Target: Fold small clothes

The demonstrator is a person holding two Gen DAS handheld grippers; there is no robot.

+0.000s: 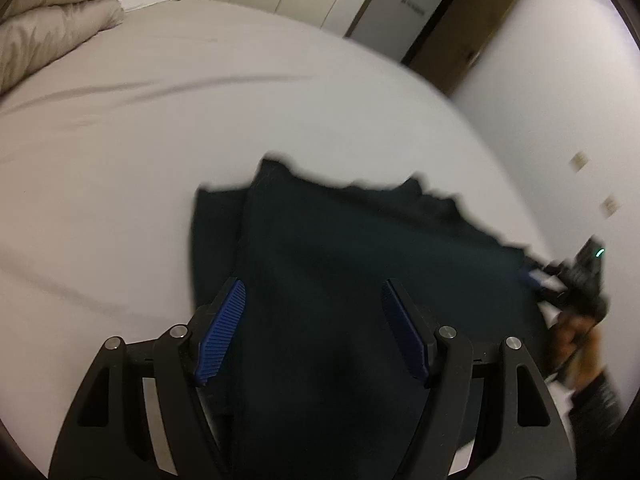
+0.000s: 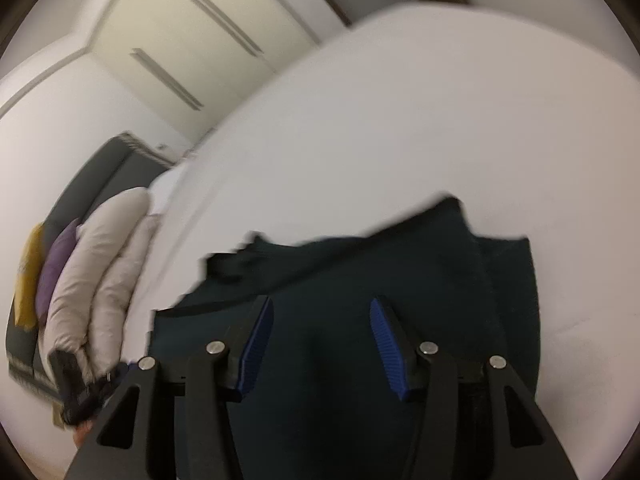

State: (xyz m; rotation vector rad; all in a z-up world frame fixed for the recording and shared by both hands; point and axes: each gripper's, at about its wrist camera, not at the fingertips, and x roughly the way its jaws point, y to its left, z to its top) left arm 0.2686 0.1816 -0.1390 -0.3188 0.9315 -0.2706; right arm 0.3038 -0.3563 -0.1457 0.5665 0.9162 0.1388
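Two grippers, jaws both apart, gripping nothing: my left gripper wider, right gripper narrower. Dark garment lies on bed, directly beneath and ahead of both; long axis runs between them.

I see my left gripper: matte black linkage arms, round silver pivot pins, ribbed blue pads. My right gripper is built the same, black with blue ribbed pads. From the left camera it shows a small green light, a dark sleeve behind it.
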